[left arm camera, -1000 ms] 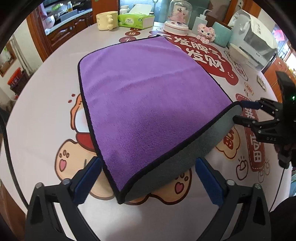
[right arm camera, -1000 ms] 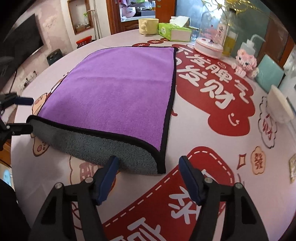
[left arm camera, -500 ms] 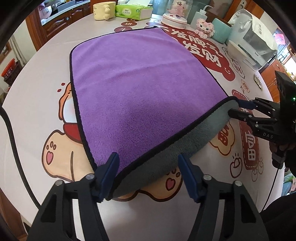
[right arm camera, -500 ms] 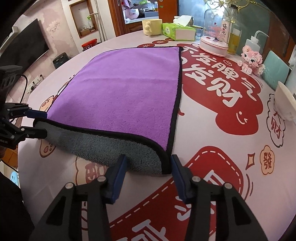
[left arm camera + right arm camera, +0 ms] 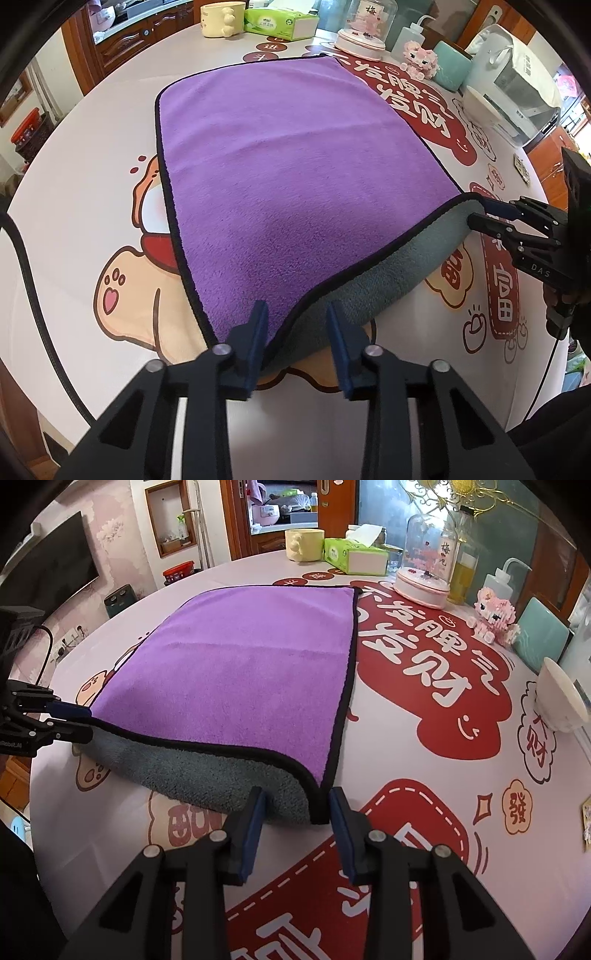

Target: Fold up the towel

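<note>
A purple towel with a grey underside and black hem lies on the round table; it also shows in the right wrist view. Its near edge is lifted, showing grey. My left gripper straddles the near left corner with its jaws narrowed but apart from the cloth. My right gripper straddles the near right corner the same way. Each gripper shows in the other's view, the right gripper and the left gripper, at the towel's raised corners.
Along the table's far side stand a yellow mug, a green tissue box, a glass dome, a pink brick figure, a squeeze bottle and a white bowl. The tablecloth has red print.
Both grippers have moved in onto the near corners of the towel and their jaws have narrowed around them. The towel's near edge stays lifted.
</note>
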